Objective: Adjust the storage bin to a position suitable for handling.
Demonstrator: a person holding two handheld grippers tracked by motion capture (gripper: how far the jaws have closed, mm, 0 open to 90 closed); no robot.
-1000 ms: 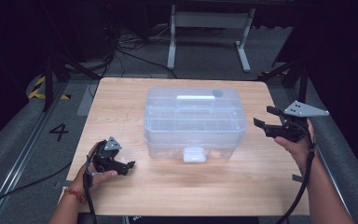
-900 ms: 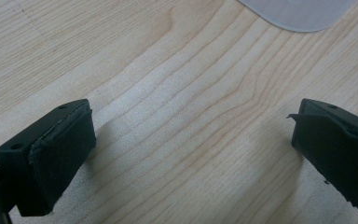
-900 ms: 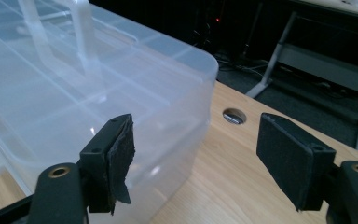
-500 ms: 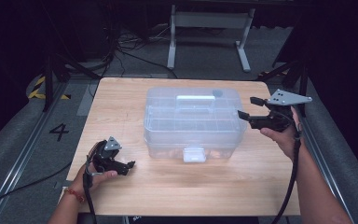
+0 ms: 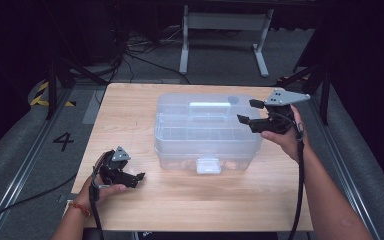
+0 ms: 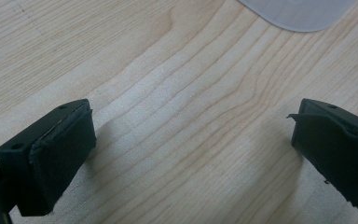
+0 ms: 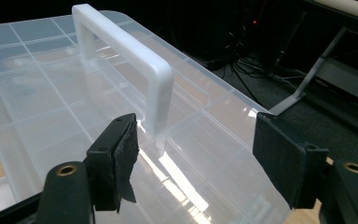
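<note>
Two handheld black grippers, each trailing a cable

The left gripper [image 5: 125,172] is showing a black body with a small grey three-cornered plate on top, and a black cable is running from it back along the forearm; a red band is sitting around that wrist. Seen from its own camera, its black jaws are wearing dark, matte pads with small screw holes in the casing. The right gripper [image 5: 252,114] is carrying a larger grey three-cornered plate dotted with holes, and its black cable is trailing along the bare forearm; brass-coloured screw inserts are glinting at its jaw bases
</note>
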